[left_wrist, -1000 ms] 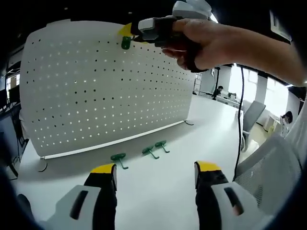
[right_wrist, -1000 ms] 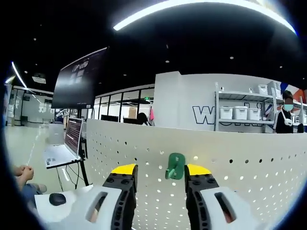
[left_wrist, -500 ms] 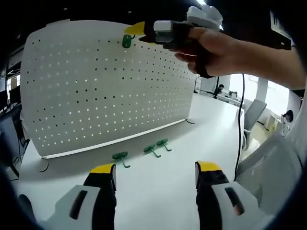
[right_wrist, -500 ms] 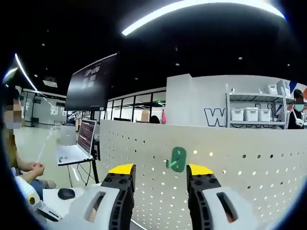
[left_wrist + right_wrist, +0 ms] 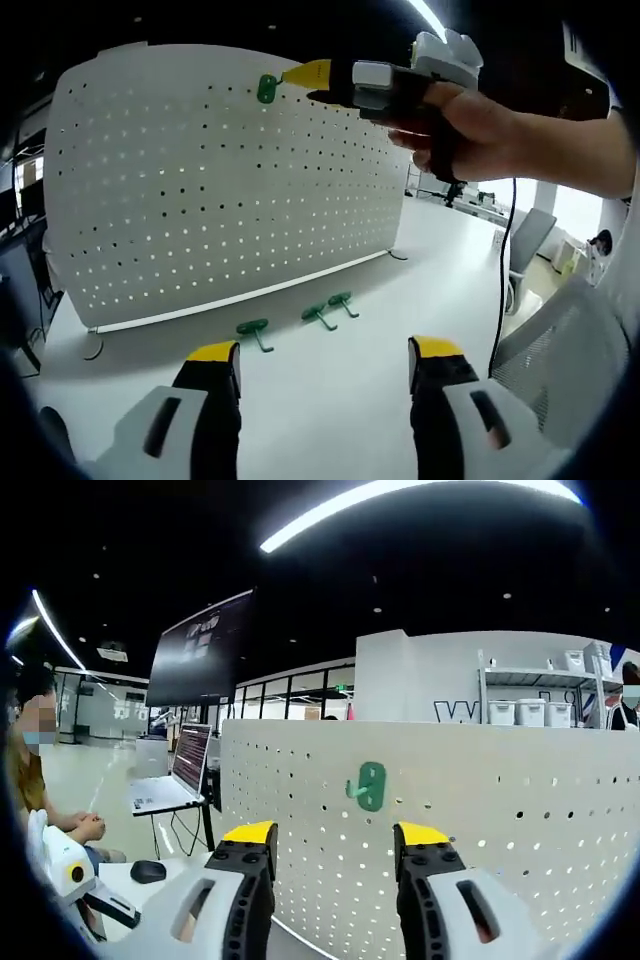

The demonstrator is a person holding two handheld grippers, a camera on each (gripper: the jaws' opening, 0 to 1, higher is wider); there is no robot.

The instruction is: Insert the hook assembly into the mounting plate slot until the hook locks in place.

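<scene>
the white perforated metal mounting plate (image 5: 220,170) stands upright on the white table (image 5: 330,390). a small green plastic hook (image 5: 267,89) sits on the plate face near its top edge, at about 11 o'clock in the left gripper view. in the right gripper view the same hook (image 5: 370,786) hangs on the plate (image 5: 520,820) just above and between the yellow jaw tips, apart from both.

the right gripper (image 5: 310,75) enters the left gripper view at 12 o'clock, held in a person's hand (image 5: 470,125). its yellow tip lies just beside the hook, on the hook's right; contact cannot be confirmed. in its own view the right gripper (image 5: 335,835) has its jaws spread with nothing between them.

the left gripper (image 5: 325,352) is low over the table, jaws spread wide and empty. three more green plastic hooks lie flat on the table at the plate's foot: one (image 5: 252,331) at 12 o'clock from the left jaw tip, two (image 5: 318,316) (image 5: 342,301) close together further right.

a laptop (image 5: 170,780) stands at 9 o'clock in the right gripper view.
</scene>
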